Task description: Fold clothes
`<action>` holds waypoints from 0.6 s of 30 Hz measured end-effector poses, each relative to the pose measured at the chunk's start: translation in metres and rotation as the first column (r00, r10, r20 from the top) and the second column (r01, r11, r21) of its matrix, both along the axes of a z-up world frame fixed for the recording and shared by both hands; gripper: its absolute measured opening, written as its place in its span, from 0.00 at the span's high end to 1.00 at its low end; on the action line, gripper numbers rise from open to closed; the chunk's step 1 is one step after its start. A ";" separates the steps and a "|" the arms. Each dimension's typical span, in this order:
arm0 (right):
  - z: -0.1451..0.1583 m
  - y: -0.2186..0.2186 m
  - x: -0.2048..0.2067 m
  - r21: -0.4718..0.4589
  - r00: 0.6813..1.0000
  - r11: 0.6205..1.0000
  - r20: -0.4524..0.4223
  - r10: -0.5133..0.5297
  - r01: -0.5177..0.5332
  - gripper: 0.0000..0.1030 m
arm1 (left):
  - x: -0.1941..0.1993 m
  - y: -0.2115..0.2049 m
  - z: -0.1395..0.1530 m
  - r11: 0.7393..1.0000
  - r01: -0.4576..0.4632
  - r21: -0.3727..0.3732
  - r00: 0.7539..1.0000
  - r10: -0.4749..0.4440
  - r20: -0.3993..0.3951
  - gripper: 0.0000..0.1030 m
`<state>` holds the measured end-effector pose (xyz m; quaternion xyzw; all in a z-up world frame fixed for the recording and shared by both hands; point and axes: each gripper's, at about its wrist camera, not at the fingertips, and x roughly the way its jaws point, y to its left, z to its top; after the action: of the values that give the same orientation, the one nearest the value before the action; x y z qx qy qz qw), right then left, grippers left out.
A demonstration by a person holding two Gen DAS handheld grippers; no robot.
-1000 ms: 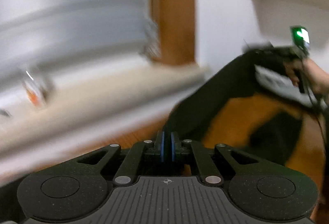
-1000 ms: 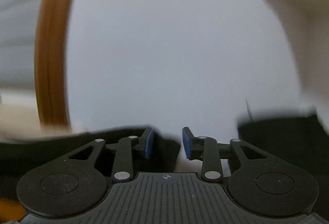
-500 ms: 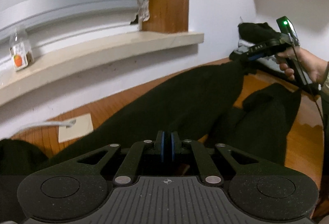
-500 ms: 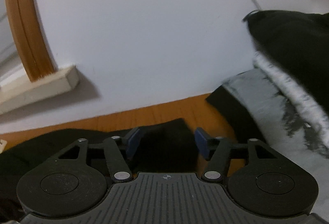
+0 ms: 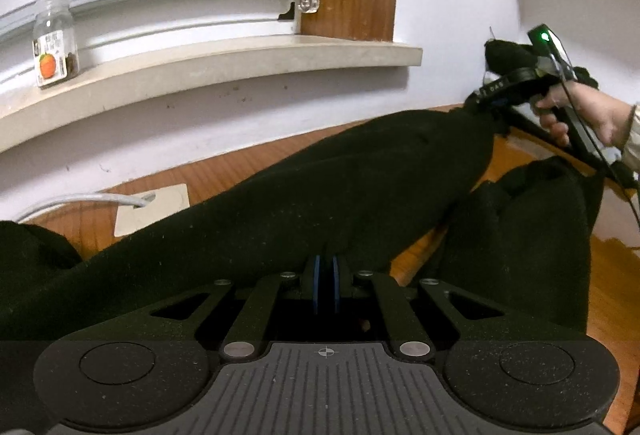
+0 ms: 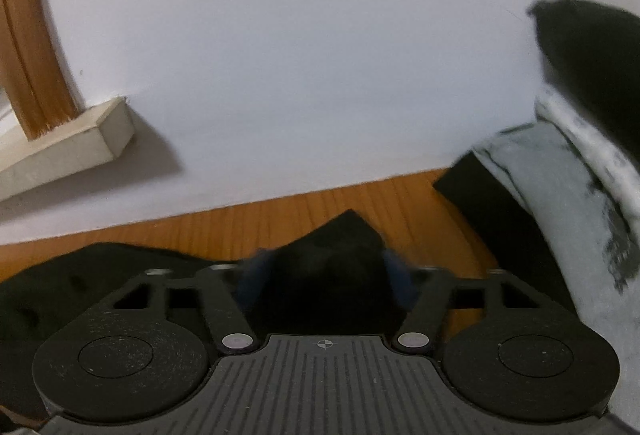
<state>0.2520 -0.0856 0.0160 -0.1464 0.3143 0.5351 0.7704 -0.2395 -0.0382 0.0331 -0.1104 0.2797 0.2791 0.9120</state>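
Garment: black garment (image 5: 340,179) stretched over wooden floor (image 5: 224,175), from left fingers ahead to right gripper (image 5: 486,101).
Left gripper (image 5: 326,281): blue pads pressed together, pinching cloth edge.
Right gripper (image 6: 326,275): fingers spread wide, black cloth between, not clamped.
Advice: likely best kept taut and level while laid down.
Surroundings: jar (image 5: 54,41) on windowsill (image 5: 240,55); pile of clothes (image 6: 568,171) right of right fingers, crowding that side.
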 end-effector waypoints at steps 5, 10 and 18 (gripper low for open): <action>0.039 -0.032 -0.017 0.297 0.991 0.955 0.130 -0.016 -0.023 0.91 | 0.000 -0.002 0.000 1.000 0.002 0.008 1.000 -0.002 -0.002 0.93; 0.047 -0.084 -0.014 0.323 0.986 0.946 0.159 -0.058 0.003 0.80 | 0.002 -0.004 0.001 1.000 0.015 0.020 1.000 -0.014 -0.011 0.92; 0.017 -0.139 0.019 0.140 0.985 0.980 0.078 -0.154 0.142 0.57 | 0.003 -0.004 0.002 1.000 0.020 0.021 1.000 -0.020 -0.015 0.92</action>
<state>0.2713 -0.2244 0.0327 -0.0941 0.2535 0.4892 0.8292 -0.2362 -0.0422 0.0346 -0.0959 0.2844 0.2736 0.9138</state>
